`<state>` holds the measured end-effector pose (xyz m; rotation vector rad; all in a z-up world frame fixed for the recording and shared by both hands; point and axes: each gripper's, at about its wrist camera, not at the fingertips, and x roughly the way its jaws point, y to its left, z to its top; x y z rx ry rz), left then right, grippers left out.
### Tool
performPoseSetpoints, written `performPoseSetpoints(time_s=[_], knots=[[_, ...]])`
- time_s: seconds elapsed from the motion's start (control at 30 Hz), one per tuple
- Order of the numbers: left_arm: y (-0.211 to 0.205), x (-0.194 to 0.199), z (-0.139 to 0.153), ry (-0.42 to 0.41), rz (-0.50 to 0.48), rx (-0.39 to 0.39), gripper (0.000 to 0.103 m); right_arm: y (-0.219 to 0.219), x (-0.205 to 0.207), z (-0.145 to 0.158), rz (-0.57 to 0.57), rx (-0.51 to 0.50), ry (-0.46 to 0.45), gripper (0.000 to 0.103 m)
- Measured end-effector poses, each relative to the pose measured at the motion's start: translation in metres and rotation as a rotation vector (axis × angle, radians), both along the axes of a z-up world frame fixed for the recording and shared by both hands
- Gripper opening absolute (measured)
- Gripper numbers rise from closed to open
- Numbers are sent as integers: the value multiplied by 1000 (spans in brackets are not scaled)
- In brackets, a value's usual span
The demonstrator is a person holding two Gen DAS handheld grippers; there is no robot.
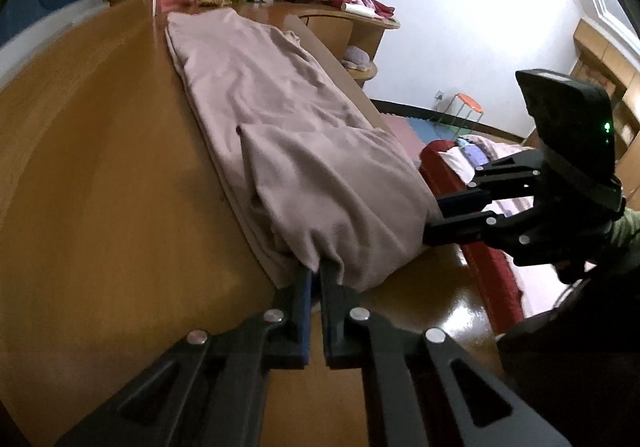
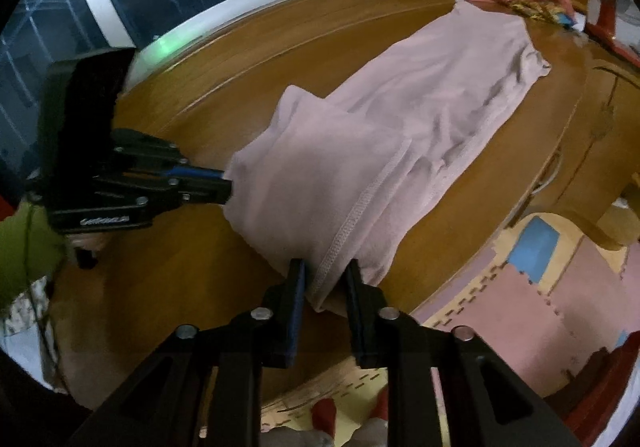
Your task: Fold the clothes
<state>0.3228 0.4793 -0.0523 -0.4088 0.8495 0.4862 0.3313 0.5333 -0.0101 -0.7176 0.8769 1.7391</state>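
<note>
Both the left gripper [image 1: 315, 275] and right gripper [image 2: 325, 279] pinch the pink cloth's [image 1: 280, 119] near edge; bare table [image 1: 100, 187] lies beside it.

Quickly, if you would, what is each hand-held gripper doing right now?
Left hand-held gripper: closed on the pink garment.
Right hand-held gripper: clamping the garment's hem.

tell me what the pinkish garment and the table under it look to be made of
Garment: soft matte knit, likely cotton jersey; it drapes in loose wrinkles and shows a stitched hem. Table: wood or wood veneer with a glossy varnish; it has a brown, faintly grained look and bright reflections near its edge.
</note>
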Motion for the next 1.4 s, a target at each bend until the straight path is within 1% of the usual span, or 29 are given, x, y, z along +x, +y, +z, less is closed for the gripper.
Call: performPoseSetpoints(time_s=[0.03,0.07,0.1,0.17,0.23,0.37,0.4,0.43,0.5,0.57,0.6,0.63,0.7,0.73,0.83,0.87,0.97,1.0,1.1,1.13,1.17,1.2,1.23,1.27,1.33,1.4], knots=[[-1,1,1,7,-2,15,2,0,0,1,-7,0,-8,7],[-3,1,3,17,-5,33,2,0,0,2,-14,0,-16,5],[-7,-3,10,35,-11,62,2,-1,0,4,-18,3,-23,5],[-9,-8,16,39,-1,78,0,-4,-2,8,-7,13,-39,4],[-10,-11,19,29,18,82,0,-7,-5,9,-6,25,-100,4],[-13,-16,25,11,54,90,0,-10,-12,6,26,-9,-101,5],[-14,-18,26,7,63,92,0,-12,-14,10,23,4,-112,7],[-14,-19,28,2,72,94,0,-13,-16,17,13,28,-109,7],[-15,-22,31,-7,90,98,0,-14,-15,33,-17,91,-64,9],[-9,-17,28,-6,104,95,0,-6,-12,37,-38,124,-61,23],[-4,-12,24,-2,110,90,0,-2,-11,39,-48,141,-59,25],[2,-6,20,2,116,85,0,2,-9,41,-58,157,-58,25],[13,4,13,10,128,76,1,19,-5,34,-62,151,-60,25],[18,10,9,14,134,72,1,33,-2,24,-66,123,-61,25],[35,26,-2,26,152,58,1,48,3,0,-57,81,-74,25],[40,31,-6,30,158,53,3,49,7,-3,-62,99,-62,25],[56,46,-17,43,177,42,3,49,20,-6,-92,91,-11,23],[56,44,-17,58,190,53,3,48,23,-6,-91,91,2,23],[54,35,-14,120,228,95,6,42,22,-3,-111,91,-28,22],[53,29,-12,125,239,96,6,36,25,3,-120,103,-14,25],[52,20,-9,92,239,75,6,31,28,8,-128,115,0,26],[46,10,-5,53,232,48,7,27,33,13,-126,125,15,27],[41,0,-2,18,224,26,12,17,36,17,-119,132,27,31],[32,-6,0,5,204,26,21,7,37,20,-109,135,23,36],[14,-19,2,-16,162,29,33,-10,36,21,-81,131,5,40],[-7,-20,3,14,103,77,34,-26,32,20,-45,118,-20,40]])
